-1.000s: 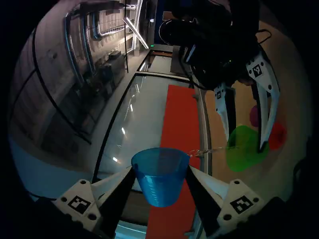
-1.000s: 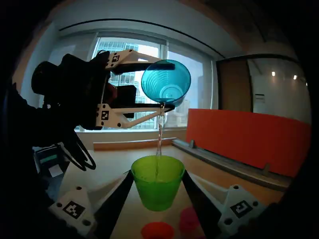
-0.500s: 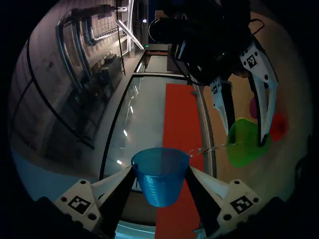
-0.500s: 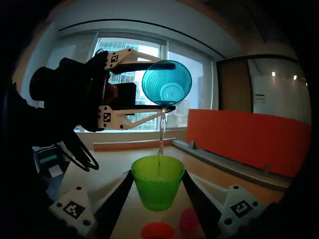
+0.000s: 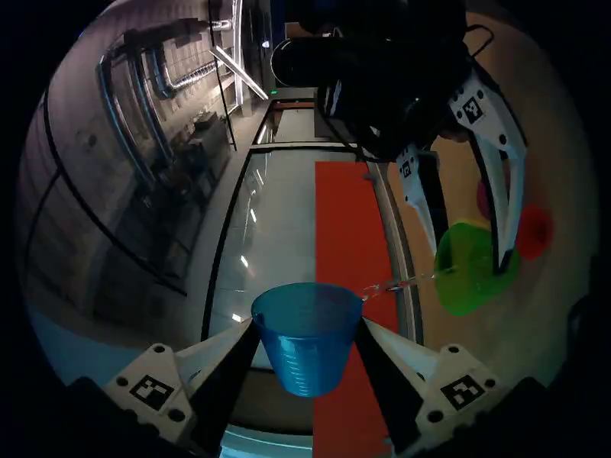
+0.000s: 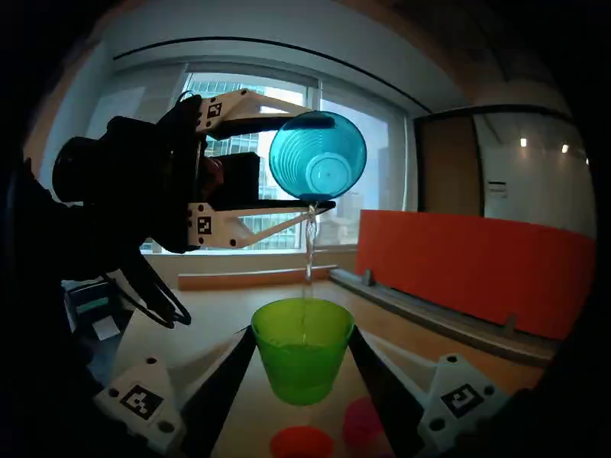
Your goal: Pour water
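My left gripper (image 5: 305, 347) is shut on a blue cup (image 5: 307, 336), tipped over on its side. A thin stream of water (image 5: 397, 285) runs from its rim into a green cup (image 5: 470, 267). In the right gripper view the blue cup (image 6: 317, 166) hangs high with its mouth toward me, held by the left gripper (image 6: 317, 164), and the water (image 6: 308, 252) falls straight down. My right gripper (image 6: 303, 359) is shut on the green cup (image 6: 303, 359), upright below, with some water in it. The right gripper (image 5: 473, 263) also appears in the left gripper view, a dark-sleeved hand behind it.
A wooden table (image 6: 229, 320) lies under the cups. A red cup (image 6: 302, 441) and a pink cup (image 6: 365, 420) stand on it, close below the green one. An orange partition (image 6: 473, 263) runs along the right, windows (image 6: 252, 137) behind. A small device (image 6: 95, 313) sits at the table's left.
The blue cup has tilted a little further, its mouth turning more toward the right gripper. Water keeps running and the level in the green cup has risen slightly.
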Demonstrator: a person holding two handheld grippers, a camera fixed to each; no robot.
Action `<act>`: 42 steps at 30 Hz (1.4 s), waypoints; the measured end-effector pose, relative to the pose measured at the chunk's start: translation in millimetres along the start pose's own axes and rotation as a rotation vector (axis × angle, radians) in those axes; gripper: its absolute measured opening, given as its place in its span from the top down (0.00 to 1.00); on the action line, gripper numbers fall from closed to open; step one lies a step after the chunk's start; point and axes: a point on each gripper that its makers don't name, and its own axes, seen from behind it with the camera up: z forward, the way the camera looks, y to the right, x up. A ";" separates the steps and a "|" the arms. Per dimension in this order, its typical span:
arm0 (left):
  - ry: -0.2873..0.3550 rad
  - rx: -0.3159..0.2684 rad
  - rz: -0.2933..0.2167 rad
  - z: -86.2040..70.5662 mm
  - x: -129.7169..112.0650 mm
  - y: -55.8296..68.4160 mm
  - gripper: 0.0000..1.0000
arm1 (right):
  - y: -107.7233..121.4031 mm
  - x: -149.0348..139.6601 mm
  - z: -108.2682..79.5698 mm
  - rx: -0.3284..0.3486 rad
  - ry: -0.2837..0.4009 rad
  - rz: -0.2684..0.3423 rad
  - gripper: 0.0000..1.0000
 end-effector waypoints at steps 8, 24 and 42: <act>0.002 0.010 0.050 0.5 1.6 -2.2 0.15 | 1.0 2.1 -1.1 -0.003 0.003 0.000 0.09; 0.001 0.020 0.056 1.7 1.3 -8.6 0.15 | 4.4 2.5 -2.8 -0.009 0.007 0.001 0.09; -0.012 0.007 -0.096 5.0 -6.8 -0.4 0.15 | 6.5 6.9 -4.2 -0.016 0.014 0.004 0.09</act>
